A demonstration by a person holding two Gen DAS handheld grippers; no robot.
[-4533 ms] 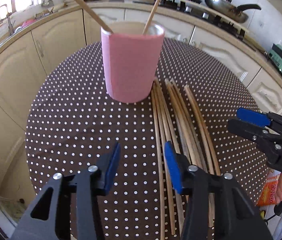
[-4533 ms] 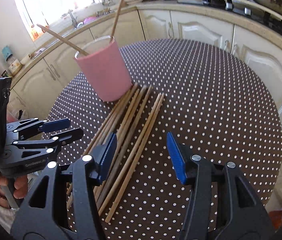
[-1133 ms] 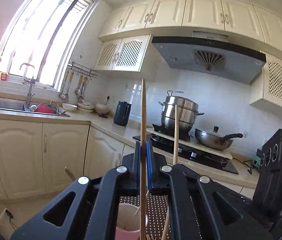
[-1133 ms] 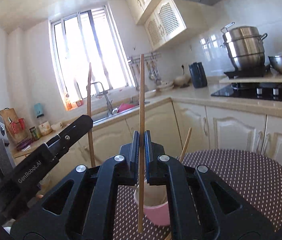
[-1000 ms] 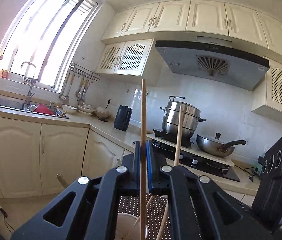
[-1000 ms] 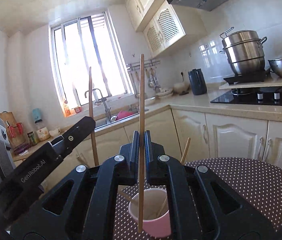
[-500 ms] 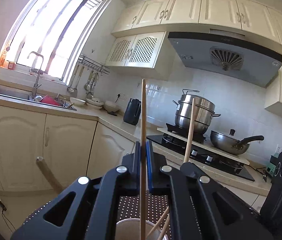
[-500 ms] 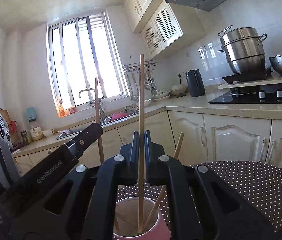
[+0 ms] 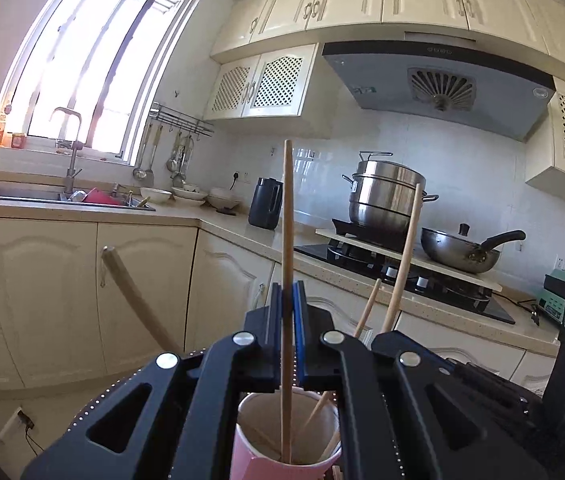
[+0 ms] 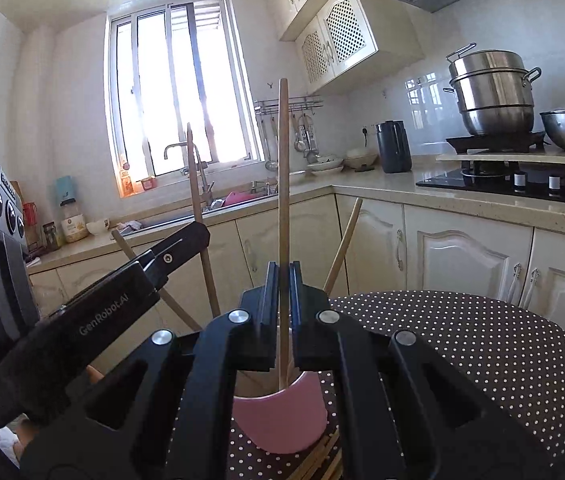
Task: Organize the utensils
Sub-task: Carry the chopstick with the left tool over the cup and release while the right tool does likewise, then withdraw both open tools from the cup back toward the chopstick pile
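Both grippers hold one wooden chopstick each, upright over the pink cup.

Left gripper (image 9: 287, 316): fingers pinch a chopstick (image 9: 287, 216); its lower end is already inside the pink cup (image 9: 282, 468), at 6 o'clock in the left wrist view.

Right gripper (image 10: 281, 292): fingers pinch a second chopstick (image 10: 282, 168); its tip is inside the rim.

Judgement: keep both sticks vertical, lower until the tips near the bottom, then release one at a time so the cup does not tip.

Cup stands on the dotted worktop (image 10: 482, 344), with other chopsticks leaning in it. Loose chopsticks (image 10: 318, 460) lie at its base.
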